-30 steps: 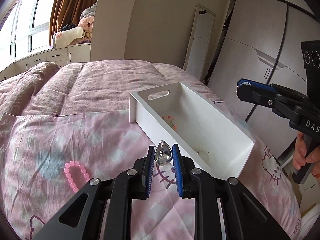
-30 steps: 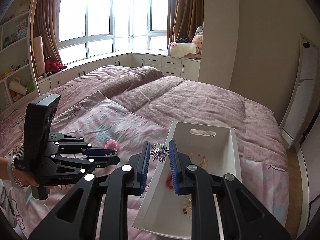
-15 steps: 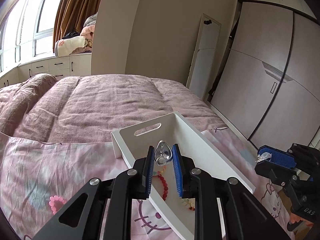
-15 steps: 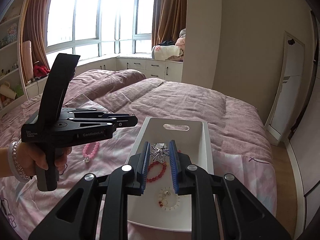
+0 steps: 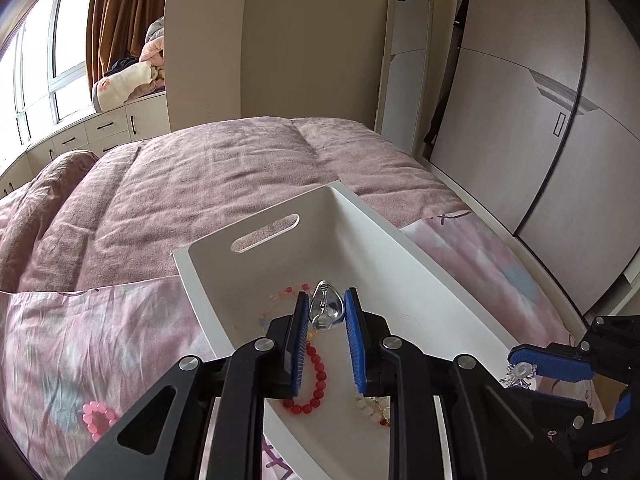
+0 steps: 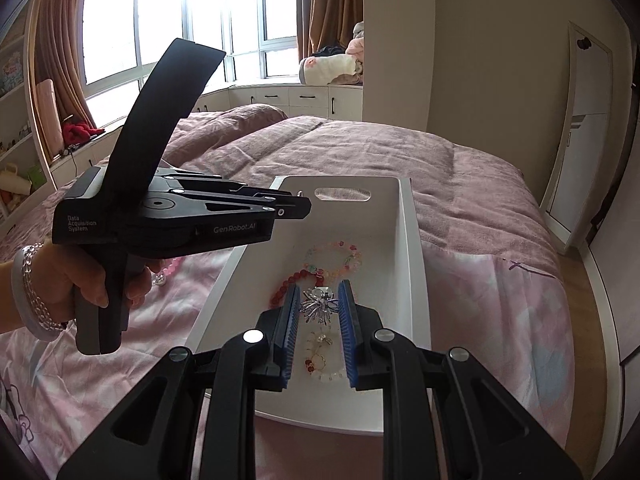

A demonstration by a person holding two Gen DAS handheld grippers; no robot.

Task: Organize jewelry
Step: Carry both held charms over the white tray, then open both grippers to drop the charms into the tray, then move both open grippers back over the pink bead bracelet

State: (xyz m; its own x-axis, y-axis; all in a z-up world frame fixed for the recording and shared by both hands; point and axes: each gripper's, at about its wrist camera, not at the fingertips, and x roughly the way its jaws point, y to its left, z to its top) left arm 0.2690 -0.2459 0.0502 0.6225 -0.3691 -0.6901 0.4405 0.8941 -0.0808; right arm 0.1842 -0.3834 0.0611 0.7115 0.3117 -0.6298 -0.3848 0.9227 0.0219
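A white bin [image 5: 404, 276] [image 6: 412, 248] lies on the bed. Inside it are a red bead bracelet [image 5: 316, 376] [image 6: 288, 284], a pastel bead bracelet [image 6: 340, 258] and a pale bracelet [image 6: 324, 364]. My left gripper [image 5: 327, 312] is shut on a silver teardrop pendant [image 5: 326, 307], held over the bin's inside. My right gripper [image 6: 319, 306] is shut on a silver spider brooch [image 6: 318, 305], also above the bin; the brooch [image 5: 518, 376] shows at the right in the left wrist view. In the right wrist view the left gripper [image 6: 298, 208] points over the bin's left wall.
A pink bead bracelet [image 5: 98, 420] lies on the pink patterned cover left of the bin. A mauve quilt [image 5: 224, 176] covers the far bed. A hand [image 6: 100, 276] with a silver bracelet holds the left tool. Wardrobe doors [image 5: 540, 132] stand at the right.
Both grippers have moved over the bin, each keeping its piece. The left came in from beside the bin's wall; the right sank lower toward the bracelets inside.
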